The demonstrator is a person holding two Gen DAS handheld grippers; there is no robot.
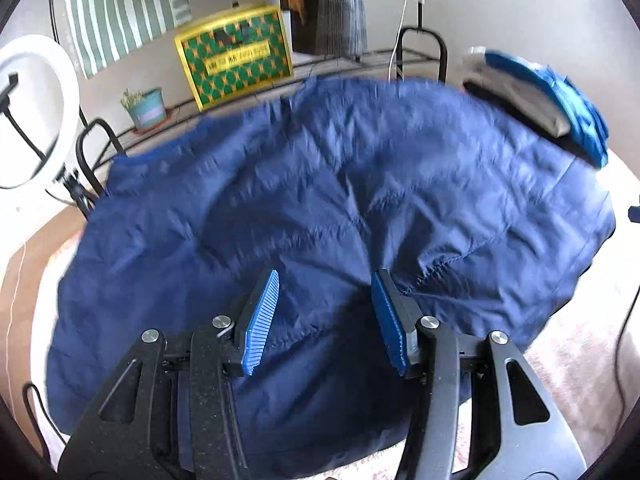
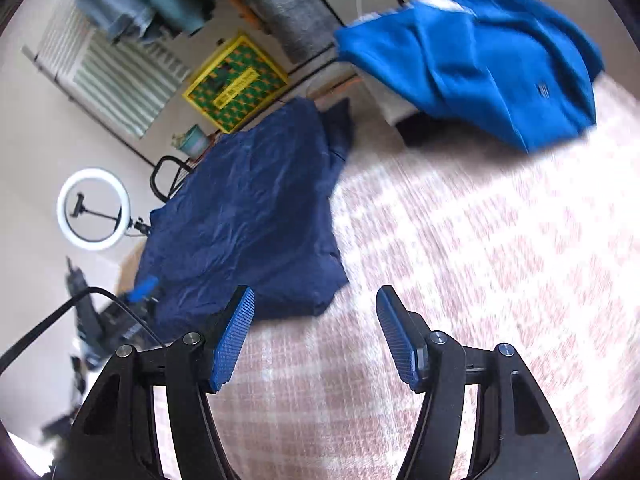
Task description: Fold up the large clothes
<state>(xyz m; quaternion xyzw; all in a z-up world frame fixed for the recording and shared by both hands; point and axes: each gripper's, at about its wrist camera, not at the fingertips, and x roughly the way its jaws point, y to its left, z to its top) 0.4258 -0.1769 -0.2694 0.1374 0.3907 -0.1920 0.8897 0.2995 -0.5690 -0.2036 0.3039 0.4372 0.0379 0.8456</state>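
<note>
The left gripper has its fingers spread over the navy garment, pinching nothing. The right gripper has its fingers spread above the pink checked bed cover, with the folded navy garment at 10 o'clock. Only the right view shows the bright blue garment fully, at 1 o'clock. The lettering on the yellow box, farther back, is blurred and unreadable. The ring light sits at 9 o'clock.

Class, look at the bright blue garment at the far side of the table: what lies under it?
Under the bright blue garment a grey-white folded layer shows, with something black beneath that. How many pieces the stack holds is covered.
</note>
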